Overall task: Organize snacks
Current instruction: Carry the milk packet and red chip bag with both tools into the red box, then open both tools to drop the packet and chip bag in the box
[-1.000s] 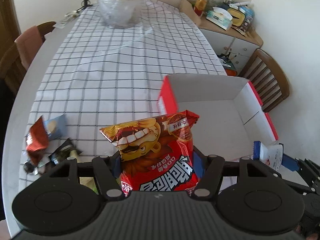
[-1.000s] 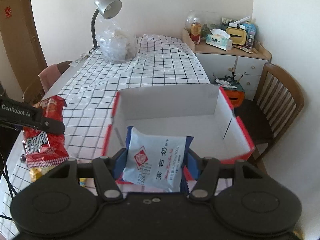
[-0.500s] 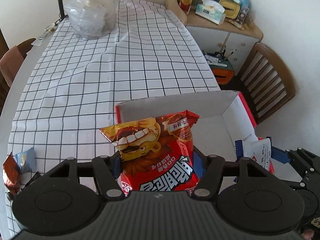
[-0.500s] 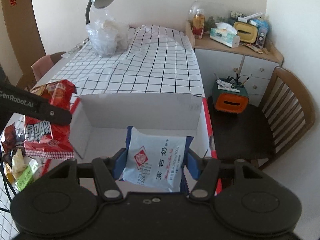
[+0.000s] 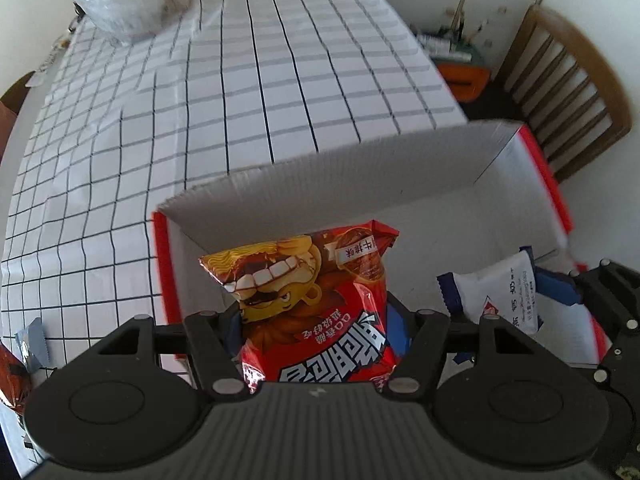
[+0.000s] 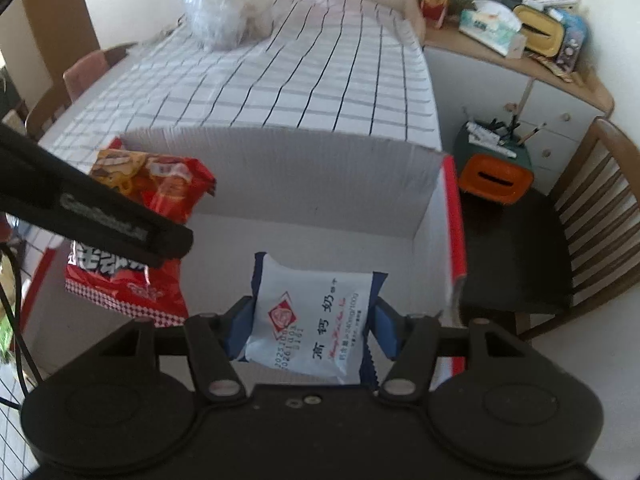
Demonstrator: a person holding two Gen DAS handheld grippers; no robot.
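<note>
Over the open cardboard box [image 5: 352, 168], the left gripper [image 5: 316, 316] holds a red noodle-snack bag [image 5: 320, 304] clamped between its blue-padded fingers [image 5: 398, 330]; the bag stands up from the fingers, its top edge above the box's left inner corner, and its lower end runs back under the gripper body. From the right wrist view the same red bag [image 6: 160, 196] hangs at the box's left side, with a black bar of the left gripper across its middle. The right gripper [image 6: 310, 322] holds a white and blue milk-tablet packet [image 6: 312, 316] between its fingers [image 6: 240, 324], both pads pressing on the packet's side edges (the packet bulges a little between them). That packet sits over the box floor, near the red-edged right wall [image 6: 452, 216]. In the left wrist view the packet [image 5: 504, 292] shows just right of the red bag, apart from it. The box rests on a table under a checked cloth [image 5: 240, 80], with a clear plastic bag [image 6: 224, 8] at the far end.
</note>
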